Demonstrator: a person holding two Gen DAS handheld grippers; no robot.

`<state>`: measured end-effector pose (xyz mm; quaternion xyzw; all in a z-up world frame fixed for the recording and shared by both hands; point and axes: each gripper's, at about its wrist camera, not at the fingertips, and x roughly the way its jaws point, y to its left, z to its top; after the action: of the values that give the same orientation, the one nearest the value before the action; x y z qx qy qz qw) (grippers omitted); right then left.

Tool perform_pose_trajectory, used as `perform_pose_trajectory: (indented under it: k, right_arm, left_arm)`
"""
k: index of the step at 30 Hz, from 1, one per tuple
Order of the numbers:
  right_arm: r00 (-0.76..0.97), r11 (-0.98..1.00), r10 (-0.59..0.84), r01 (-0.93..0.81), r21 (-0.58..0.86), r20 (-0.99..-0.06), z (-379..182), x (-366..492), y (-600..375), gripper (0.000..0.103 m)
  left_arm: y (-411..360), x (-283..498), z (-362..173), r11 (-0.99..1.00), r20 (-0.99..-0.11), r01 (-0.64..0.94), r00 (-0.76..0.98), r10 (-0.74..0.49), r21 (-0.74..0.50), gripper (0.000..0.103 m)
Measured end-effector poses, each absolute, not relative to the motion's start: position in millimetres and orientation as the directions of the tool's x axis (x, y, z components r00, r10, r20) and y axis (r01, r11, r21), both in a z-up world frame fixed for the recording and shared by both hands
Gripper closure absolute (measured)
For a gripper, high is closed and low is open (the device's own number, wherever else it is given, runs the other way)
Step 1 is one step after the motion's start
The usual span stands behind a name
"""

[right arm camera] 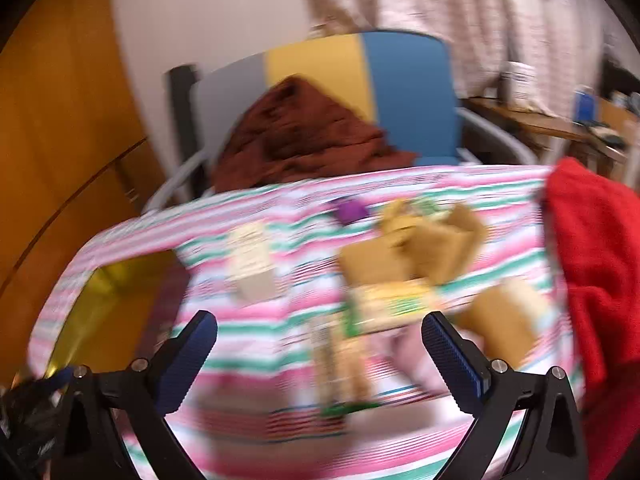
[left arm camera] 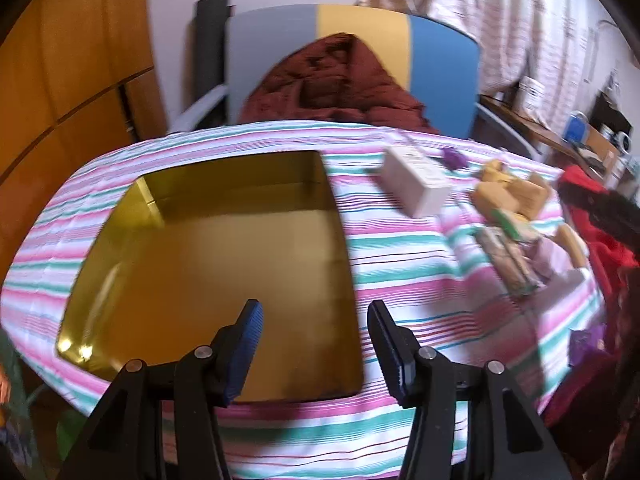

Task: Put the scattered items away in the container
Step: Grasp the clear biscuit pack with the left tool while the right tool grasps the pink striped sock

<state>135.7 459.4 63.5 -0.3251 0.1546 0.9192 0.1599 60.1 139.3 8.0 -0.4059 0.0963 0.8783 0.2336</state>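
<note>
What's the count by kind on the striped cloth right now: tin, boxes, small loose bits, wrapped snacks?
Gold tin: 1, nothing in it
White box: 1
Small purple item: 1
Heap of wrapped snacks: 1 heap; the pieces overlap and are too blurred to count
Total: 3 separate things plus the heap

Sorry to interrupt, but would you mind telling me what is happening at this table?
A person with a gripper in each hand is tidying snacks into a gold tin on a striped tablecloth. The tin looks empty so far. The left gripper hangs open over the tin's near edge, holding nothing. The right gripper is wide open above the blurred pile of packets. A white box lies between tin and pile.
</note>
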Motion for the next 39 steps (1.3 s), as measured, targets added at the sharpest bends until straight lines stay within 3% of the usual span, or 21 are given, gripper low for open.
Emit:
perform_pose_trajectory:
  k: [3, 5, 7, 9, 19, 21, 24, 27, 33, 39]
  right_arm:
    - [-0.685, -0.856, 0.239, -0.483, 0.184, -0.688, 60.1, 140.8, 497.7, 0.001]
    - [-0.666, -0.848, 0.175, -0.476, 0.233, -0.725, 51.3, 137.6, 517.3, 0.009]
    - [-0.638, -0.850, 0.106, -0.456, 0.264, -0.763, 43.0, 134.0, 526.2, 0.027]
    - [-0.600, -0.855, 0.074, -0.449, 0.259, -0.796, 34.3, 129.1, 530.0, 0.031]
    - [-0.421, -0.857, 0.019, -0.474, 0.202, -0.907, -10.2, 106.5, 541.5, 0.025]
    - [-0.421, -0.854, 0.012, -0.476, 0.209, -0.907, -13.0, 105.9, 543.4, 0.029]
    - [-0.438, -0.844, 0.009, -0.486, 0.229, -0.899, -13.8, 108.8, 548.1, 0.050]
    - [-0.503, -0.819, -0.040, -0.478, 0.316, -0.864, -8.6, 114.4, 556.0, 0.061]
    - [-0.628, -0.819, -0.046, -0.421, 0.389, -0.777, 11.3, 124.3, 553.5, 0.064]
    - [-0.660, -0.802, -0.012, -0.443, 0.402, -0.751, 14.5, 126.0, 555.5, 0.064]
  left_arm:
    - [161.7, 64.9, 9.4, -0.846, -0.761, -0.533, -0.548, 0.349, -0.004, 0.048]
    - [179.3, 68.6, 9.2, -0.825, -0.763, -0.565, -0.534, 0.365, 0.001, 0.048]
    - [190.2, 70.1, 8.2, -0.810, -0.769, -0.586, -0.515, 0.378, -0.006, 0.048]
    - [203.7, 69.1, 6.2, -0.791, -0.781, -0.611, -0.479, 0.400, -0.031, 0.048]
    - [266.5, 65.3, -4.6, -0.735, -0.804, -0.673, -0.391, 0.448, -0.081, 0.048]
    - [277.1, 63.8, -7.2, -0.722, -0.806, -0.685, -0.372, 0.460, -0.097, 0.048]
    - [287.6, 61.8, -9.3, -0.693, -0.806, -0.706, -0.323, 0.496, -0.144, 0.048]
    - [296.2, 57.5, -12.3, -0.648, -0.789, -0.722, -0.242, 0.565, -0.243, 0.048]
    - [316.9, 39.9, -25.5, -0.598, -0.759, -0.652, -0.053, 0.649, -0.466, 0.048]
    - [353.2, 43.5, -30.2, -0.619, -0.810, -0.685, -0.070, 0.582, -0.385, 0.048]
